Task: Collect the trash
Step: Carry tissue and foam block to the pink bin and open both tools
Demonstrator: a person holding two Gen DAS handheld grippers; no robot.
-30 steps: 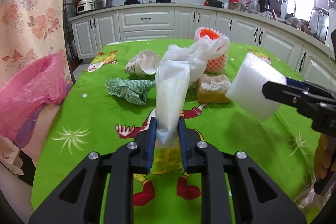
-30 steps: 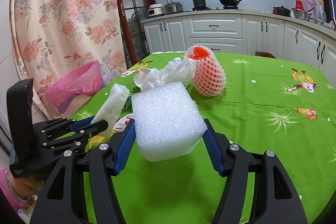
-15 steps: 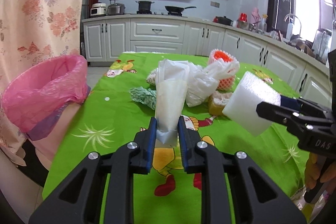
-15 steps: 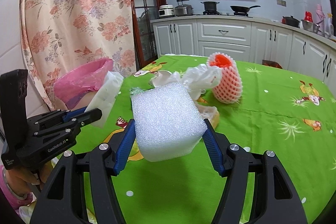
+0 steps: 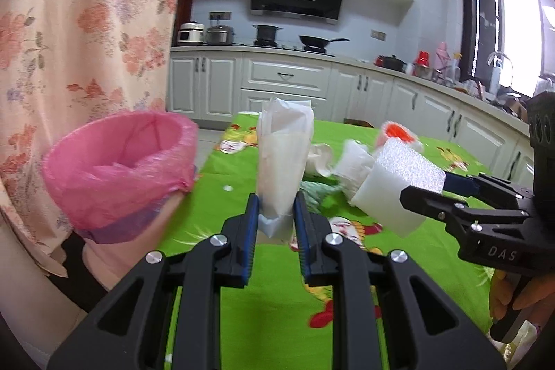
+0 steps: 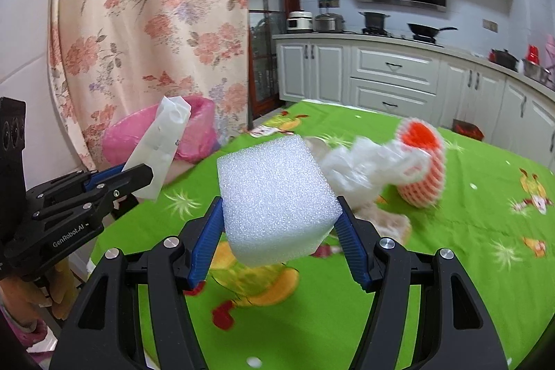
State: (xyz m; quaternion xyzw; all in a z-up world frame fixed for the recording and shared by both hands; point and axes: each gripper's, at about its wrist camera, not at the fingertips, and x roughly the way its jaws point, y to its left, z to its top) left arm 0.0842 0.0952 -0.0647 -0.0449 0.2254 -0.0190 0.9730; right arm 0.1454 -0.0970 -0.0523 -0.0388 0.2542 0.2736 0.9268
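My left gripper (image 5: 275, 207) is shut on a white plastic bag (image 5: 284, 158) that stands upright between its blue pads; the same bag (image 6: 159, 148) shows at the left of the right wrist view. My right gripper (image 6: 279, 214) is shut on a white foam block (image 6: 277, 200), seen also as the foam block (image 5: 399, 186) to the right of the bag. A bin lined with a pink bag (image 5: 121, 169) stands beside the table's left edge, left of both grippers and a little ahead of them. The pink-lined bin (image 6: 194, 134) lies behind the held bag in the right view.
On the green tablecloth (image 6: 451, 266) lie a crumpled clear bag (image 6: 360, 165), an orange fruit in foam netting (image 6: 421, 162), a bread-like piece (image 6: 385, 221), a paper cup (image 5: 321, 158) and a green wrapper (image 5: 317, 193). A floral curtain (image 5: 86, 23) hangs behind the bin.
Both grippers have swung left and risen with the bag and the foam block. The pink bin has come from the left edge toward the middle and looks larger.
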